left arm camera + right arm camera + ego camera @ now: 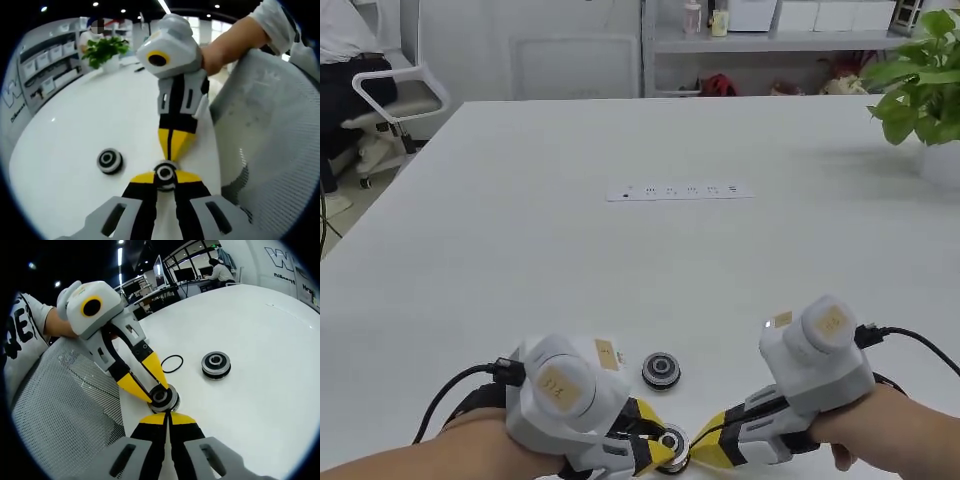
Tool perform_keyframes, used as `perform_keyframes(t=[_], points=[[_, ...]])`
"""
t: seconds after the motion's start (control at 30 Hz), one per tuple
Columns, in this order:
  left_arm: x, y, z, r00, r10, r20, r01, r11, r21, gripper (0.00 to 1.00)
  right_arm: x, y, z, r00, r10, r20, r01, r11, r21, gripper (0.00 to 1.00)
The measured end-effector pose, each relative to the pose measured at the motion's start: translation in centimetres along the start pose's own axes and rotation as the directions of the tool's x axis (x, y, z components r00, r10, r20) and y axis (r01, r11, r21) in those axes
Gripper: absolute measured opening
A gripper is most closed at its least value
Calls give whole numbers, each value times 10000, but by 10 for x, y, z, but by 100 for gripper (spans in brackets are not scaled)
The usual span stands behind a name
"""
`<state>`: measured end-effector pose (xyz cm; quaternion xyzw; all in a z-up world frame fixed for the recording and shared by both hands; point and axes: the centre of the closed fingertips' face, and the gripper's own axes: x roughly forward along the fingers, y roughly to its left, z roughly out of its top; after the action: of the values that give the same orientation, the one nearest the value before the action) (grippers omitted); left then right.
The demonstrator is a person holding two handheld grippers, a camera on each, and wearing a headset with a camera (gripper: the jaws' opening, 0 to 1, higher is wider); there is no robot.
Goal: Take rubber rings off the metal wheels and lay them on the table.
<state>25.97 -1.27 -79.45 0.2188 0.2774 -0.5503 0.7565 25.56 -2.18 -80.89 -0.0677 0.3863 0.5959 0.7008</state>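
On the white tabletop (620,270), your left hand-held gripper (165,176) clamps one metal wheel (163,397) between its yellow jaws, close to the near edge. Your right hand-held gripper (167,416) has its jaws pressed together, tips touching that wheel's rim. A second wheel (216,364) lies apart, making two. One loose rubber ring (171,363) lies flat beside it. The wall lettering (282,260) starts with a large W; the rest is unreadable.

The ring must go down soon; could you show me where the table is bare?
Bare: the wide stretch between power strip and loose wheel. Crowded: near edge, where left gripper and right gripper meet at the held wheel.
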Motion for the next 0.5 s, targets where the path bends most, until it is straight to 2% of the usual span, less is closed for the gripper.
perform_keyframes(t=[0.5], points=[[0,-2,0,10000,37,-48,-37,10000,41,13,-3,0,2,9998,64,195,-73,9990,441,0]])
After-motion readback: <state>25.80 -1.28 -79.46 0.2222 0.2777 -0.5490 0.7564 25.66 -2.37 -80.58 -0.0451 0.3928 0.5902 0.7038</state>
